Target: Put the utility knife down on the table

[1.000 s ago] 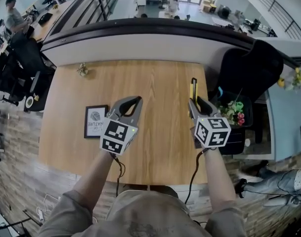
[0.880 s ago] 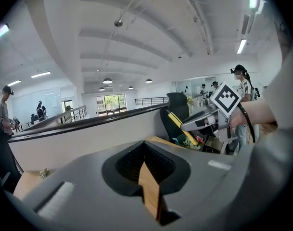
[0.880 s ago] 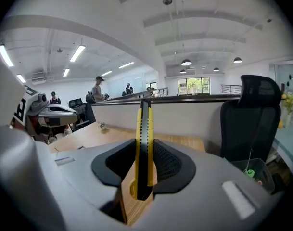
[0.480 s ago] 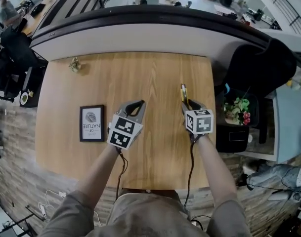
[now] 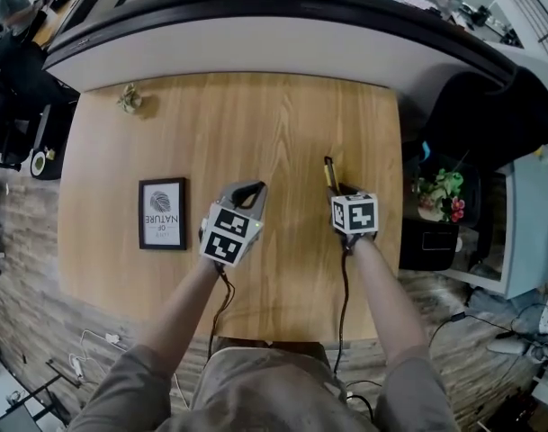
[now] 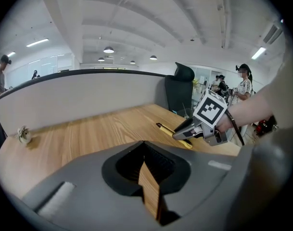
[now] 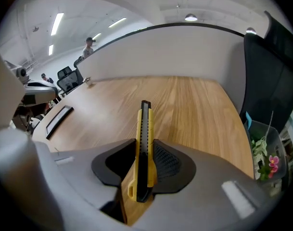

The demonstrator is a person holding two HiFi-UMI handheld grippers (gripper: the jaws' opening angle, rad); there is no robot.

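The right gripper (image 5: 342,189) was clamped on the yellow-and-black utility knife (image 7: 145,124). The knife stood on edge between the jaws and its tip reached out past them toward the far edge of the wooden table (image 5: 256,115). In the left gripper view the knife (image 6: 172,130) sat low over the wood, but no view showed whether it touched. This gripper was in the table's right half, with only a narrow strip of bare wood between it and the right edge. Just past that edge were a black office chair (image 5: 489,115) and a dark bin holding flowers (image 5: 435,196). Ahead of the knife tip the wood was bare all the way to the far edge, where a grey partition wall (image 5: 256,43) rose. The left gripper (image 5: 247,190) was near the table's middle, apart from the right one with bare wood between them. Its jaws (image 6: 145,163) met at the tips and held nothing. Toward the table's left edge lay a framed print (image 5: 162,212) with bare wood all round it. A small dried-plant ornament (image 5: 128,98) sat in the far left corner. The near edge lay close behind both grippers, under the person's forearms.
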